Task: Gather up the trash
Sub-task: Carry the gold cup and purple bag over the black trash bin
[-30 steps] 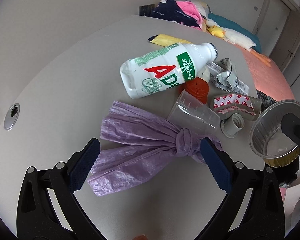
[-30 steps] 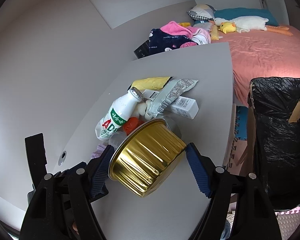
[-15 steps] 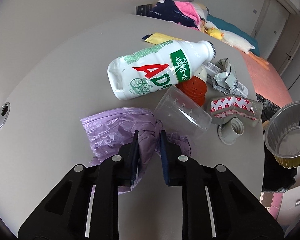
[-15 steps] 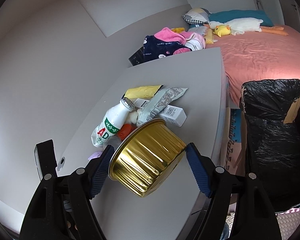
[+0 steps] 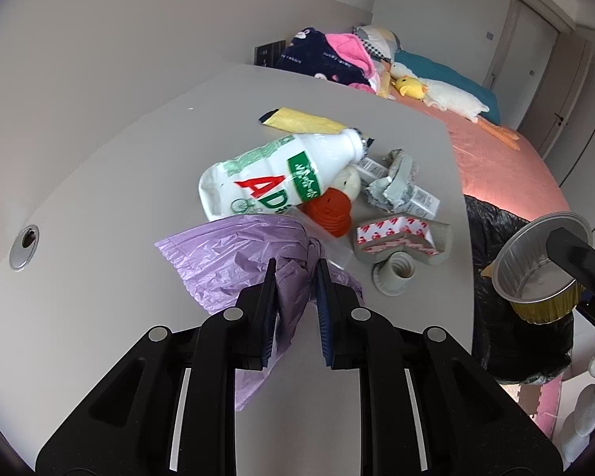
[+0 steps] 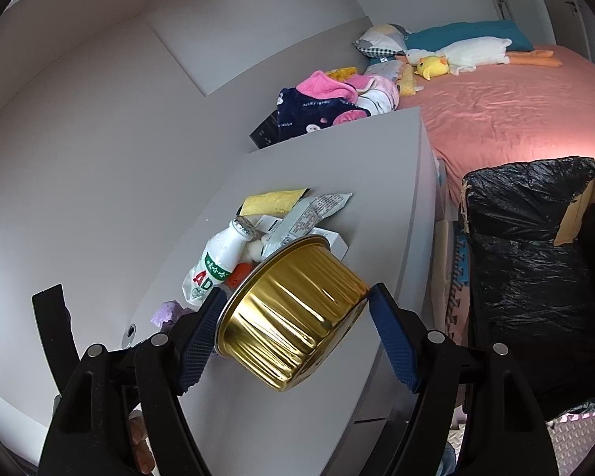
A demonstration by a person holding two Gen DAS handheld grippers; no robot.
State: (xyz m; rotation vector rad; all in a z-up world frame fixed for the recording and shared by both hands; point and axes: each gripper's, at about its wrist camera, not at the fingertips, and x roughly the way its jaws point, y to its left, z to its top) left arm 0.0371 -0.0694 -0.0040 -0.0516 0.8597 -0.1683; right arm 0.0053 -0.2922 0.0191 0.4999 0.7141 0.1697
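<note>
The left gripper (image 5: pixel 295 277) pinches the purple bag (image 5: pixel 234 261) at its knot. The right gripper (image 6: pixel 293 317) clamps a tilted gold foil cup (image 6: pixel 293 309), its mouth facing up-left. The white bottle (image 5: pixel 273 182) on the bench (image 5: pixel 99 198) reads "AD", neck pointing right.

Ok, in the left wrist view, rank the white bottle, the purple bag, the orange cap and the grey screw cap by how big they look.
1. purple bag, though it sits nearest the camera, so its lead over the bottle is unsure
2. white bottle
3. orange cap and grey screw cap look alike
</note>
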